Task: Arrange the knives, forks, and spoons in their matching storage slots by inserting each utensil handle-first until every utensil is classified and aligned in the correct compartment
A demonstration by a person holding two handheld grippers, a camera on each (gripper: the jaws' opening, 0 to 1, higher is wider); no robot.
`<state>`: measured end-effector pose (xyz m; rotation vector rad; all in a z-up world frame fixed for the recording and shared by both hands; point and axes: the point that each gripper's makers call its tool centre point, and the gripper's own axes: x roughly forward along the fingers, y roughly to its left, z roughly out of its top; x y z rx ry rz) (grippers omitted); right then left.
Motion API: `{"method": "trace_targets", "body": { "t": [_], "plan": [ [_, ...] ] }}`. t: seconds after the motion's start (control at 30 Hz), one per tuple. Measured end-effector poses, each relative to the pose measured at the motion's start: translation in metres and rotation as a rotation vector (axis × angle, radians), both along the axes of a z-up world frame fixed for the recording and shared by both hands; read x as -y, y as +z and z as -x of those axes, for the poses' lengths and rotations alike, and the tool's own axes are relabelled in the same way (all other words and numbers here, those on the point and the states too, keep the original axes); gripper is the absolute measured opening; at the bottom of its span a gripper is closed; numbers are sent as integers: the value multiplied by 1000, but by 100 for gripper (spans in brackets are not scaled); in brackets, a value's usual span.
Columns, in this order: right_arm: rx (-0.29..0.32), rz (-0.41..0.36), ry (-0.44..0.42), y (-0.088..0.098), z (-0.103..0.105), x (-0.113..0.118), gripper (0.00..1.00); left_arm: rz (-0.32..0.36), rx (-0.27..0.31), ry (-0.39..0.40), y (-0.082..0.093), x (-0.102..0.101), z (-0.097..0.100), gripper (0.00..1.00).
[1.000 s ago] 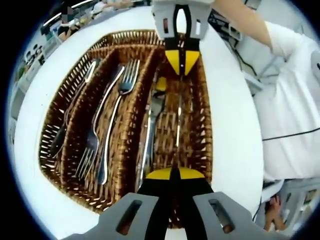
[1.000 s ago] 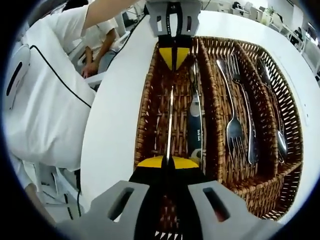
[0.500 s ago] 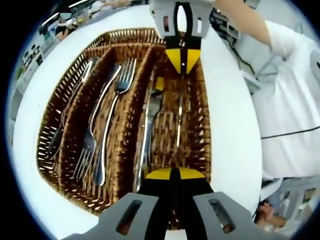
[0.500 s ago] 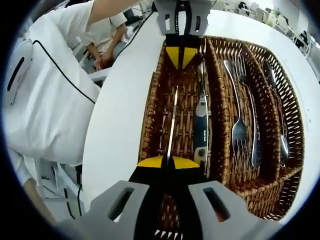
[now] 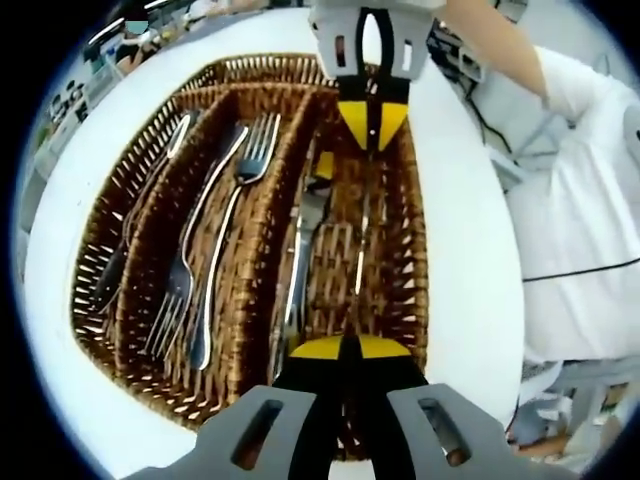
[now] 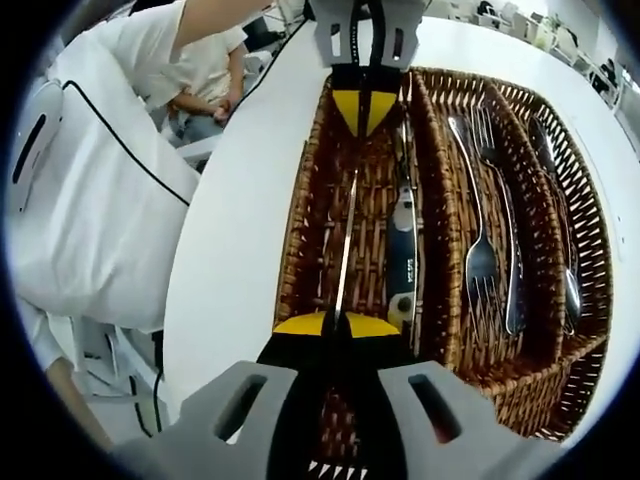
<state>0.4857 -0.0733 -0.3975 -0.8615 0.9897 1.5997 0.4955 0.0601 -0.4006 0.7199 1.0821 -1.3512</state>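
A table knife [image 5: 361,250], seen edge-on as a thin silver line, hangs over the knife slot of a brown wicker tray [image 5: 260,70]. My left gripper [image 5: 345,345] is shut on one end of it. My right gripper [image 5: 368,125] is shut on the other end. In the right gripper view, the same knife [image 6: 345,240] runs from my right gripper [image 6: 335,322] to my left gripper [image 6: 362,115]. A blue-handled knife [image 6: 402,255] lies in that slot beside it. Forks [image 5: 215,260] lie in the middle slot, and darker utensils [image 5: 140,230] in the far slot.
The tray [image 6: 300,200] stands on a round white table [image 5: 470,300]. A person in white [image 6: 90,200] stands close to the table edge on the knife-slot side, and another person's hands [image 6: 205,100] show behind.
Both views have shifted slightly with my hands. The knife stays held at both ends over the same slot, and the utensils in the tray have not moved.
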Motion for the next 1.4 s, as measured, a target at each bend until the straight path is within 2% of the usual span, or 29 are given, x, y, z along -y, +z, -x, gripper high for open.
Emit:
{"method": "trace_targets", "body": {
  "t": [0.17, 0.23, 0.83, 1.4],
  "plan": [
    [9, 9, 1, -2, -2, 1, 5, 4, 24, 15, 2, 0, -5, 3],
    [27, 7, 15, -1, -5, 1, 5, 9, 24, 14, 3, 0, -5, 3],
    [57, 29, 5, -4, -7, 5, 10, 11, 62, 20, 1, 0, -8, 7],
    [77, 32, -7, -3, -12, 7, 13, 7, 78, 17, 0, -1, -6, 9]
  ]
}}
